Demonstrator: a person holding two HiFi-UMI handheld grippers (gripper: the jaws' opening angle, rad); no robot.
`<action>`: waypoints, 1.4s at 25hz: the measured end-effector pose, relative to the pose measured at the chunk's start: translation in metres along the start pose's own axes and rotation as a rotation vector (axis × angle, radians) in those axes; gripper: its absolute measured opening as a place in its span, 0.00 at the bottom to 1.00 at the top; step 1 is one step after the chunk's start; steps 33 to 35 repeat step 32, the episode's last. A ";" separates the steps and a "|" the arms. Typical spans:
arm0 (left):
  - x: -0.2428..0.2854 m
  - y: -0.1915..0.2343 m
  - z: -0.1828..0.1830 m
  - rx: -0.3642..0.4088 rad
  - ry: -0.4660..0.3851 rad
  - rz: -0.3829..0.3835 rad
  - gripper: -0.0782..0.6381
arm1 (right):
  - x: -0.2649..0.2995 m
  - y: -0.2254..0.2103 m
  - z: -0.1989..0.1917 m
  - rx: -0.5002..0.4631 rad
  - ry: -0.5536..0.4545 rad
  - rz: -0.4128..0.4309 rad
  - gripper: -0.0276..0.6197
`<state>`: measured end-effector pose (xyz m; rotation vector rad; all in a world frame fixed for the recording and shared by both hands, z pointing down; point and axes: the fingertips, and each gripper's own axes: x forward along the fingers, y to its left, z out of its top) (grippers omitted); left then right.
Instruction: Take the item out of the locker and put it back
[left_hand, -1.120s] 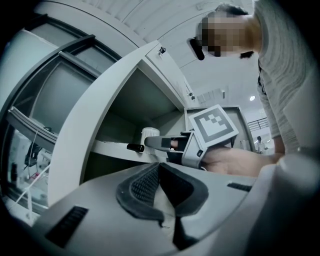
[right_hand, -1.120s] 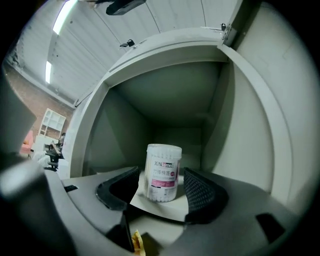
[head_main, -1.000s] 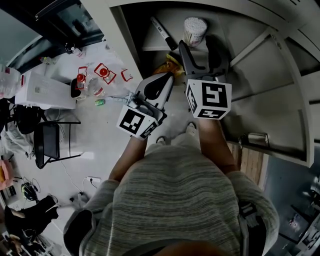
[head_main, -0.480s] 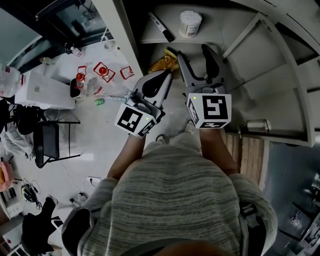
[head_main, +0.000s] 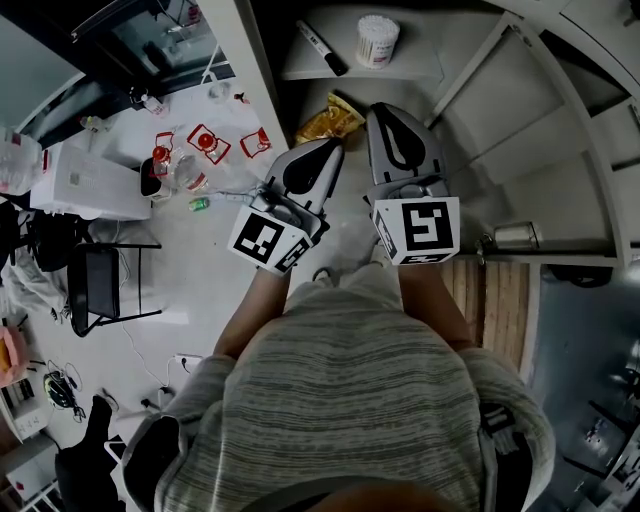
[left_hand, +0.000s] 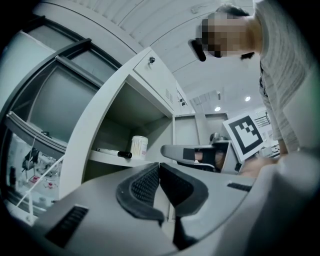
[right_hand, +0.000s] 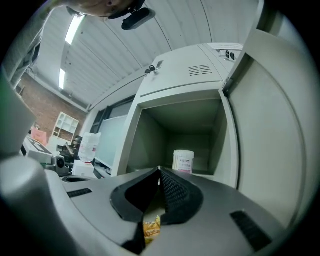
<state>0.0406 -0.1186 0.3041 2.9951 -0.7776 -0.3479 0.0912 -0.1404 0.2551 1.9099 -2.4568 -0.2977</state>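
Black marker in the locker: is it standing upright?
No, the black marker lies flat on the locker shelf, beside the white tub of cotton swabs.

A black chair (head_main: 92, 287) stands on the pale floor (head_main: 200, 272) beneath ceiling strip lights (right_hand: 75, 22).

One marker pen (head_main: 321, 47), one tub of cotton swabs (head_main: 377, 41) and one yellow snack packet (head_main: 328, 120) are visible.
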 end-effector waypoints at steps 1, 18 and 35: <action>-0.001 0.000 0.000 -0.001 -0.001 0.000 0.12 | -0.001 0.001 0.001 0.000 -0.002 0.002 0.09; -0.007 -0.003 0.002 0.000 -0.006 -0.006 0.12 | -0.004 0.010 0.001 -0.004 0.013 0.011 0.08; -0.008 -0.002 0.005 0.002 -0.004 -0.013 0.12 | 0.001 0.012 0.001 -0.009 0.030 0.016 0.08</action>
